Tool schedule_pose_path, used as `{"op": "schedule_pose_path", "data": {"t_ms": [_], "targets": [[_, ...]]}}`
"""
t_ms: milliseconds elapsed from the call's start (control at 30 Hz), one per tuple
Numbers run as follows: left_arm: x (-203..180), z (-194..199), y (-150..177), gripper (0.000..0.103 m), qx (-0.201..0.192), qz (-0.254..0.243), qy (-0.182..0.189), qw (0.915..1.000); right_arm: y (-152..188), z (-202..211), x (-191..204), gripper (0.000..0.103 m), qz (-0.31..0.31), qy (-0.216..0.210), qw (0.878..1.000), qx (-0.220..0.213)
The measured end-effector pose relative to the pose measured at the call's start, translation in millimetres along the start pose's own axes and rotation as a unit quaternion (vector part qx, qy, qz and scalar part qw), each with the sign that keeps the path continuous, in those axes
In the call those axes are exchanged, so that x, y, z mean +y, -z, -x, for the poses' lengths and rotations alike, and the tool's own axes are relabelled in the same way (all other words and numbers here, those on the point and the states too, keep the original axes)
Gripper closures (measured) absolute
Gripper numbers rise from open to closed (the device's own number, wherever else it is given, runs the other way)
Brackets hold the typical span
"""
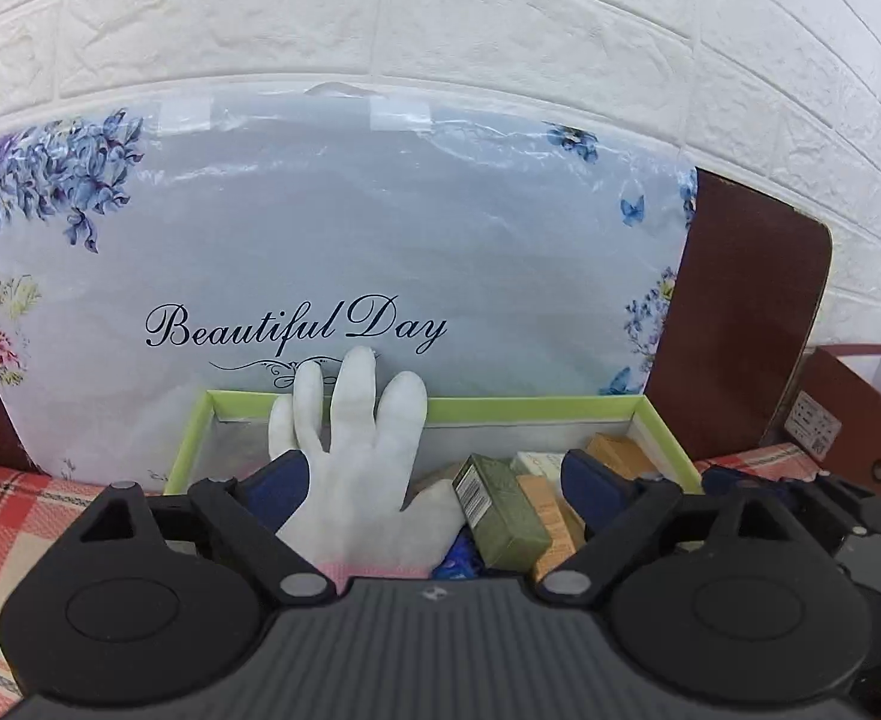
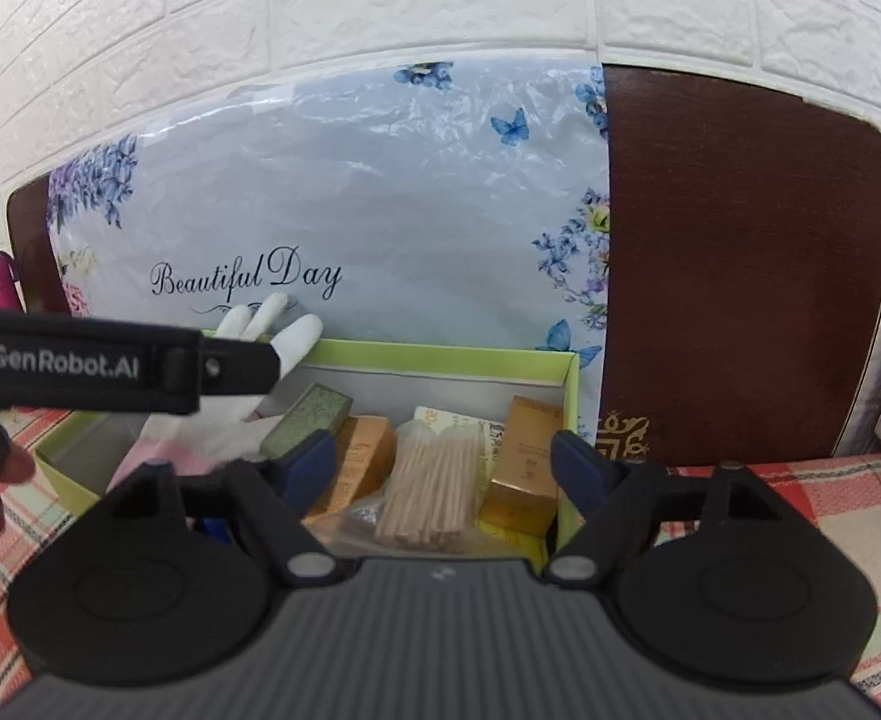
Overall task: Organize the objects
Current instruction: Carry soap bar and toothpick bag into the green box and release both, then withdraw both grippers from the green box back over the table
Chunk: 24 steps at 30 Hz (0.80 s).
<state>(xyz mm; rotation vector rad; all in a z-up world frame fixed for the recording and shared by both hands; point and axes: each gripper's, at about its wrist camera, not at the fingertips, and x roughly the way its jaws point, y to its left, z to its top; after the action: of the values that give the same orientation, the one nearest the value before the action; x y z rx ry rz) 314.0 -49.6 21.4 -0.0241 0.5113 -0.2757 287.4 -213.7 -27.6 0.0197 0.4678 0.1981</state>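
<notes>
Right at 6 o'clock, the left gripper and right gripper both gape wide, gripping nothing, over the green-rimmed box. A white glove lies at 12, spilling over the rim, so best tuck it in. Whatever's under the bag of sticks is hidden.
</notes>
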Motion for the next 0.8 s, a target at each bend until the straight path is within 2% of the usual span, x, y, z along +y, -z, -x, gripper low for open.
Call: {"op": "schedule_pose_path", "data": {"t_ms": [133,200,267,467,633,800], "targets": [[2,11,-1,0.009,0.02,0.011,-0.002,0.9997,0,14,4,0.017,0.006,0.004,1.0,0.005],[2,27,-1,0.009,0.017,0.013,-0.003,0.9998,-3,29,5,0.011,0.005,0.0,1.0,-0.002],[-1,46,0,0.009,0.018,0.015,-0.017,0.9996,-6,47,6,0.0,0.001,0.002,1.0,-0.013],[-6,104,23,0.009,0.007,0.019,-0.045,0.9988,-3,102,14,0.0,-0.001,-0.004,1.0,-0.025],[-10,140,54,0.009,0.017,0.014,-0.07,0.9973,21,138,25,0.0,0.0,-0.001,1.0,-0.021],[-5,164,86,0.009,0.027,0.018,-0.094,0.9951,49,163,33,0.0,-0.015,-0.009,1.0,0.005]]}}
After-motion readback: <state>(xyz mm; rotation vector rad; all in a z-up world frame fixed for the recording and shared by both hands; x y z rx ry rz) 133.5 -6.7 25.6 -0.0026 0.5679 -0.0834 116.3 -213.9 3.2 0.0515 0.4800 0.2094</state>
